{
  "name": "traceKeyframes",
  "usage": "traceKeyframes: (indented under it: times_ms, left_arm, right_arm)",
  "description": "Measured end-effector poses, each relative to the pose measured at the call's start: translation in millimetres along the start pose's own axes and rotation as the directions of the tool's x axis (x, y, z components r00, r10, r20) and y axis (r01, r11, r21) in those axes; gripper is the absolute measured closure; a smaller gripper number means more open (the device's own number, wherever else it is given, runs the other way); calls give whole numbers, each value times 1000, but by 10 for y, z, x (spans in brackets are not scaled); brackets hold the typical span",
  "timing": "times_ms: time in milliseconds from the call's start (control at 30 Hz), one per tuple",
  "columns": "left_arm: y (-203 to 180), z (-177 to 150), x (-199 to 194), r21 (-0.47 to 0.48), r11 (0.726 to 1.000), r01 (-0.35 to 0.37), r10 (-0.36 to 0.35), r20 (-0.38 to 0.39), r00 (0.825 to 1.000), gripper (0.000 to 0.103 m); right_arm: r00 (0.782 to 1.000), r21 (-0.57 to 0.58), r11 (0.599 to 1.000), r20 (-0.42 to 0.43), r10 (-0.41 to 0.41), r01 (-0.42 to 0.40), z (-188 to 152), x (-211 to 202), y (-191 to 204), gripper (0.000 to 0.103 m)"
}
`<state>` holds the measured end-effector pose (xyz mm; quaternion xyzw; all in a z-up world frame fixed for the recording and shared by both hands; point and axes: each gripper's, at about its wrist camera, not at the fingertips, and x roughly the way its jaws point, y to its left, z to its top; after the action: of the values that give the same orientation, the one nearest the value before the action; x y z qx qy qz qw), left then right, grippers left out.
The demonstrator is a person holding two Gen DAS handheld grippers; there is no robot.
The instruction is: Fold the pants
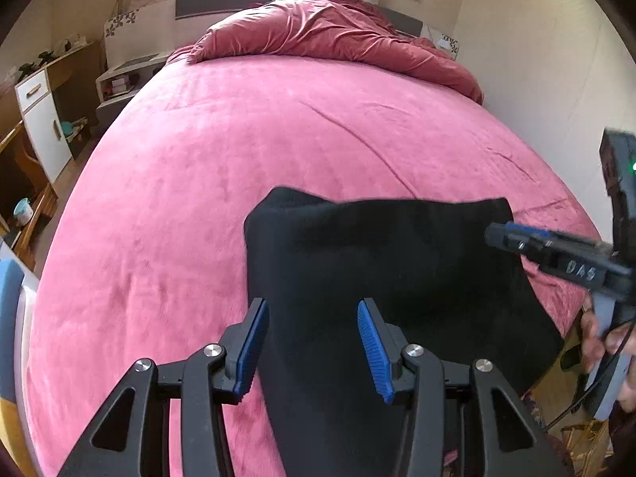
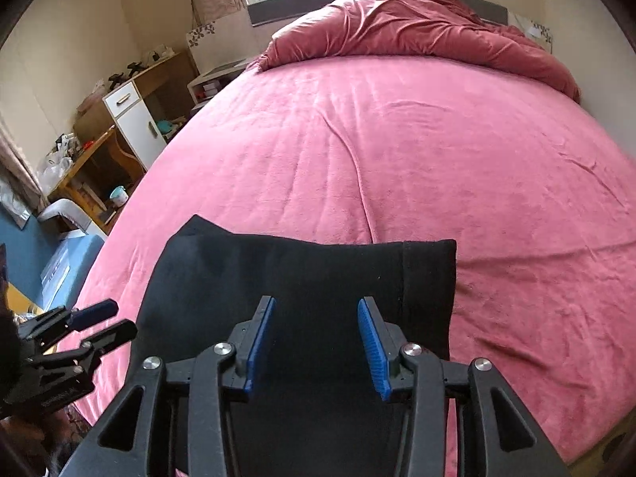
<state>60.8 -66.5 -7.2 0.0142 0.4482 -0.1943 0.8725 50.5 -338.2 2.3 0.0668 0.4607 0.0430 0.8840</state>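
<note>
Black pants (image 2: 302, 278) at pink bed (image 2: 437, 159) edge

Both grippers point steeply downward. The left gripper (image 1: 312, 351) has its jaws apart, empty. The right gripper (image 2: 316, 351) likewise stands parted, gripping nothing.

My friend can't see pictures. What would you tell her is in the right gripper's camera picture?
Folded black pants lie on the near edge of a pink bed. The right gripper hangs over them with its blue pads apart, gripping nothing. The left gripper shows at the left edge, and a rumpled red duvet is piled at the far end under a window.
</note>
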Motion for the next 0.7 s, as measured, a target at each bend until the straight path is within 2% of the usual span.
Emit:
traceKeyframes:
  times_ms: [100,300,400,533,600,700]
  left_arm:
    - [-10,92,126,-7,1000,24,-24,-21,999,55]
    - [55,177,616,-48,998,28,-34,-126,991,55]
    - [83,156,729,-79,996,29,-37,-109,993,54]
    - [28,115,716,-77,997,2,-8,-74,997,54]
    - [-13,96,615,-70,997,-13,9,-49,999,53]
    - [-1,70,525,-73,997,-22,20,-31,999,46]
  right_arm:
    - [999,31,999,-28,-42,43,18,125,-129,60]
    - [991,62,993,-92,-93,99,40,489,-365,60]
    - [989,68,991,-102,-105,112,72,668,-449,60]
    - [988,52,988,-64,-140,143,67,826,-487,59]
    - [986,41,986,-37,-160,162,52,825,-453,59]
    - [982,14,982,-6,-186,186,29,711,-373,59]
